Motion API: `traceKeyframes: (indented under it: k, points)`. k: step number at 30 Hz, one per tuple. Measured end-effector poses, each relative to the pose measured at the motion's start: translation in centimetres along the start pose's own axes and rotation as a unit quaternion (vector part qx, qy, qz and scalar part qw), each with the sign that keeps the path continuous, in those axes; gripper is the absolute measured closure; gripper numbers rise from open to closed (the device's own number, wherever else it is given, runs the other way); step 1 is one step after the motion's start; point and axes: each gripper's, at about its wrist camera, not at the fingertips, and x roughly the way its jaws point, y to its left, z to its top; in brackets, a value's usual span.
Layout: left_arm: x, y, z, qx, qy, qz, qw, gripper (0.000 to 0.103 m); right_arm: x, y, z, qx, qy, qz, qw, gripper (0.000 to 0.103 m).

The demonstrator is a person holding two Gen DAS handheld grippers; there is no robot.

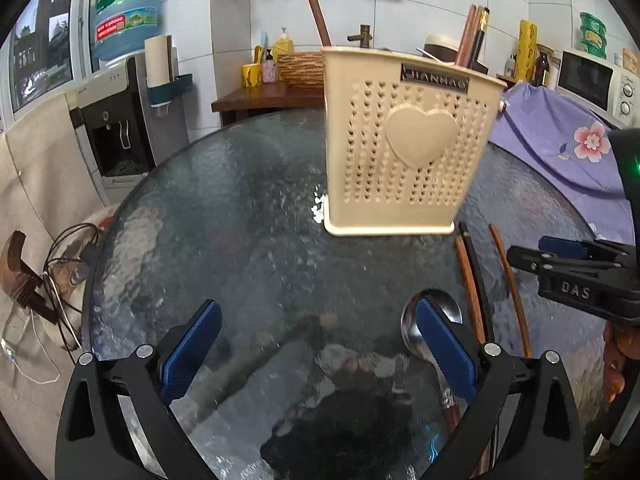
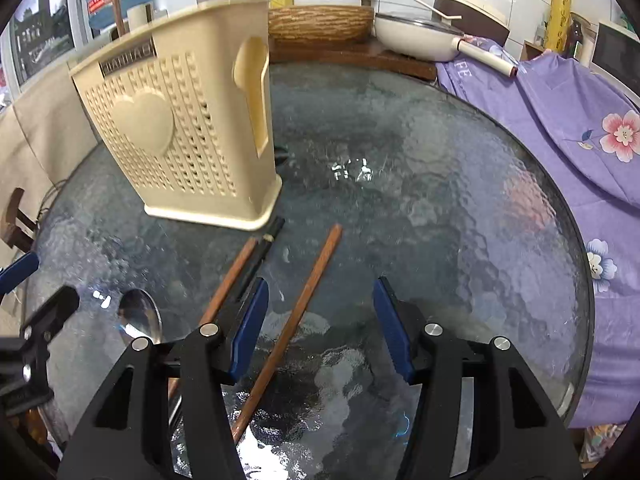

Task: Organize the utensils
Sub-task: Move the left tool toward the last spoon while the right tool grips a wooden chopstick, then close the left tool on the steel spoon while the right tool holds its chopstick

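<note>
Left wrist view
Holder: the cream utensil holder (image 1: 408,140) stands upright on the round glass desk (image 1: 224,216), well ahead of the left gripper (image 1: 318,344); some chopsticks (image 1: 474,36) already stick out of its top.
Left jaws: spread wide, nothing between them.
Spoon: a steel spoon (image 1: 428,320) lies on the desk, its bowl partly hidden behind the right-hand blue pad, its handle running back under the gripper body.
Loose sticks: a brown chopstick (image 1: 468,280), a black chopstick (image 1: 478,268) and another brown chopstick (image 1: 514,292) lie to the right of the spoon, pointing toward the holder's base.
Other tool: the right gripper (image 1: 560,264) comes in from the right edge, near these sticks.

Right wrist view
Right jaws: spread wide on the right gripper (image 2: 320,328), holding nothing.
Key relation: the single brown chopstick (image 2: 296,320) lies directly between the two pads, closer to the left one; its long axis runs almost along the fingers, leaning a little right toward the far end.
Neighbours: the brown and black pair (image 2: 244,264) lies just left of the left pad, far ends close to the holder (image 2: 180,128); the spoon (image 2: 140,316) is further left.
Nearer hand: I judge the right one, for the single stick.
Look: slim, straight, wooden, with a squared far end.
</note>
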Motion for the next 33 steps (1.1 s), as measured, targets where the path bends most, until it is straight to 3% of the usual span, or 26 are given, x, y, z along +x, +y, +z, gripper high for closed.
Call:
traceKeyframes:
  k: [11,16,19,33]
  points:
    - [0.2,-1.7,-1.9,0.018,0.023,-0.018,0.9994,0.008,2.4,0.6,-0.1,-0.003,0.019,0.001,1.0,0.055]
    - [0.2,-2.9,-2.1,0.025,0.025,-0.028,0.999,0.008,2.7,0.3,0.7,-0.004,0.017,0.003,1.0,0.078]
    - [0.5,-3.7,-2.2,0.036,0.028,-0.026,0.9986,0.008,2.9,0.2,0.9,-0.008,0.017,0.007,1.0,0.086]
    - [2.2,-5.5,-1.6,0.073,0.064,-0.021,0.9951,0.018,2.9,-1.3,0.8,-0.012,0.019,0.035,0.999,0.093]
